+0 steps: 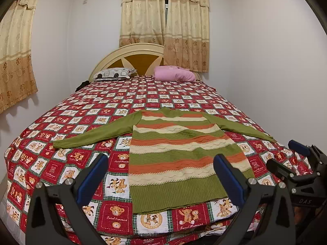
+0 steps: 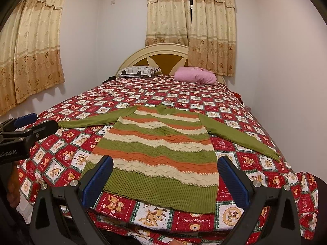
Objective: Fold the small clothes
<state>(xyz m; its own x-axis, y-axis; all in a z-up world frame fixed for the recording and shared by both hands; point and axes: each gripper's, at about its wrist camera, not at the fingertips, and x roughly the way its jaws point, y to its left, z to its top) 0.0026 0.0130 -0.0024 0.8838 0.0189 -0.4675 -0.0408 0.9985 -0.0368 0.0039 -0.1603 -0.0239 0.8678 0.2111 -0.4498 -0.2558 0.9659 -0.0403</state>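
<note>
One big bed (image 1: 143,94) fills most of both views, and it serves as the landmark for the rest. Its cover is a red, white and green patchwork bedspread (image 2: 61,143) with teddy bear squares. Behind the bed stand white walls, with beige patterned curtains (image 1: 163,20) above the cream and brown headboard (image 1: 130,59) and more curtains on the left wall.

On the bed, in the near half and close to the foot edge, lies the sweater (image 1: 173,155). It is spread flat, with the hem toward the cameras and the neck toward the headboard. Its body has green, orange and cream stripes, and both green sleeves are stretched out to the sides.

At the head of the bed, just in front of the headboard, lie two pillows: a pink pillow (image 1: 173,74) on the right and a white patterned pillow (image 1: 114,73) on the left.

Above the foot of the bed hovers the left gripper (image 1: 161,175), its blue-padded fingers wide apart and holding nothing; the hem of the sweater shows between them. The right gripper (image 2: 165,175) hovers beside it, also wide open and empty, over the right part of the hem. Each gripper appears at the edge of the other camera's view.
</note>
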